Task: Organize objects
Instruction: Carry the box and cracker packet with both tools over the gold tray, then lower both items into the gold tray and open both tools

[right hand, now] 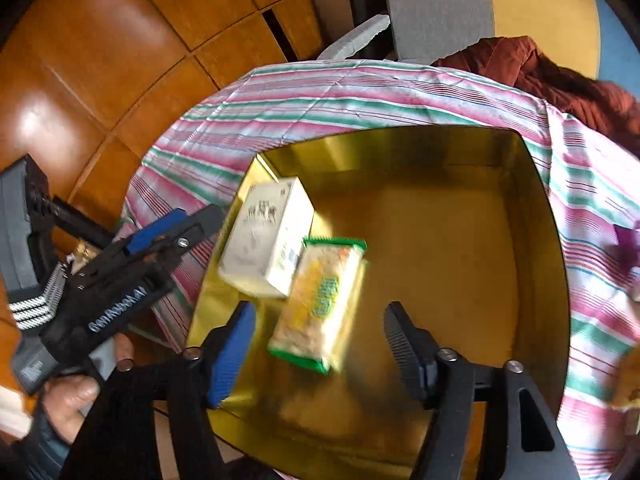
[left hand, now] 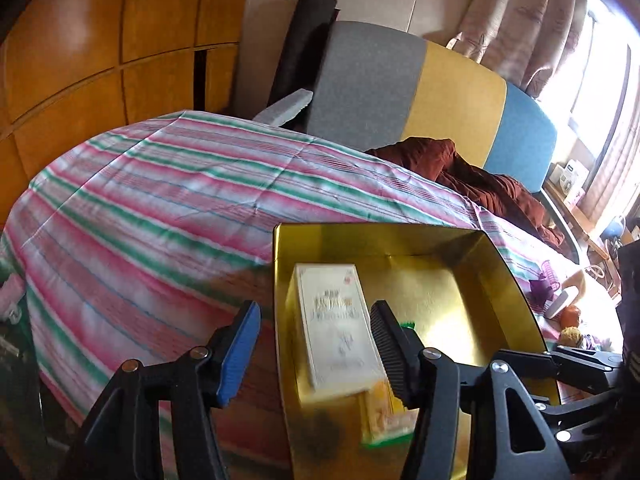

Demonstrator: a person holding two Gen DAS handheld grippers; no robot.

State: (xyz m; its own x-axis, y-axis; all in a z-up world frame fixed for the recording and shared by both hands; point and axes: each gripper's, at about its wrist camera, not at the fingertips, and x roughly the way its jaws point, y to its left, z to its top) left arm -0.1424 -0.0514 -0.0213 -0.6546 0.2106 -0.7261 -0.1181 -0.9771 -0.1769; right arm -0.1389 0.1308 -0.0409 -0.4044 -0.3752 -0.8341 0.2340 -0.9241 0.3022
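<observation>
On a striped bedspread, we hold both grippers over a gold tray — the left gripper and right gripper each spread wide, gripping nothing. Two items already lie inside: a white box and, touching it, a snack pack. Small objects beside the tray look still unsorted — about midway, we judge.

On your left tongs you can make out pale lettering along the black body, roughly "GenRobot.AI". Print on the white box and snack packet is too blurred to read.
</observation>
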